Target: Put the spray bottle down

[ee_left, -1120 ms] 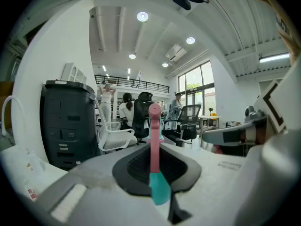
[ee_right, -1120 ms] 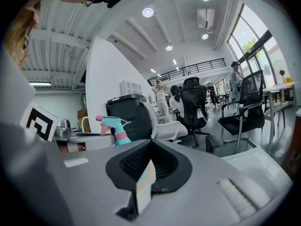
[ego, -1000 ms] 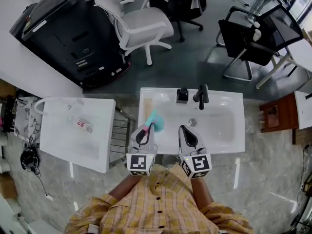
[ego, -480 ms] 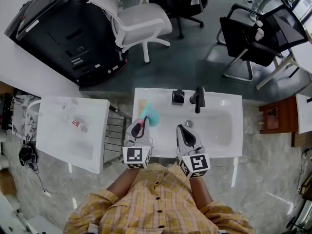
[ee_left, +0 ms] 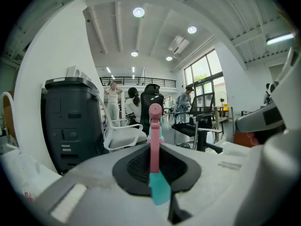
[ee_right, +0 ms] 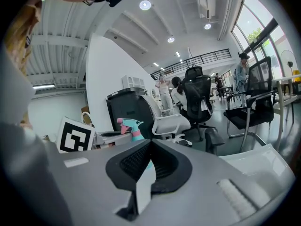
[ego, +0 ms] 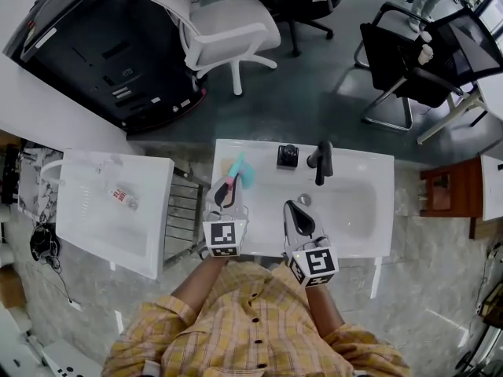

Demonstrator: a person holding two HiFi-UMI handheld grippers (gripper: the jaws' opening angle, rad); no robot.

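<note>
Item: teal plastic spray bottle [ego: 240, 171] with pink trigger head, carried in the left hand-held gripper [ego: 228, 193], over the left part of a white rectangular washbasin [ego: 361, 210].

Detail: left hand-held gripper [ee_left: 155, 161], jaws clamped on the pink neck of the bottle [ee_left: 154, 126], which rises upright between the black pads in the left gripper view, with a teal part showing below them; in the head view the bottle points away from the person, clear of the basin surface. Right hand-held gripper [ego: 297, 214] [ee_right: 149, 159], jaws drawn together, nothing between them, held over the basin's near edge beside the left one; the bottle [ee_right: 131, 126] shows to its left. Also present: black tap [ego: 322, 160] and small black fitting [ego: 288, 155] at the basin's far rim; white swivel chair [ego: 228, 34]; large dark machine [ego: 94, 45] on the floor beyond.
</note>
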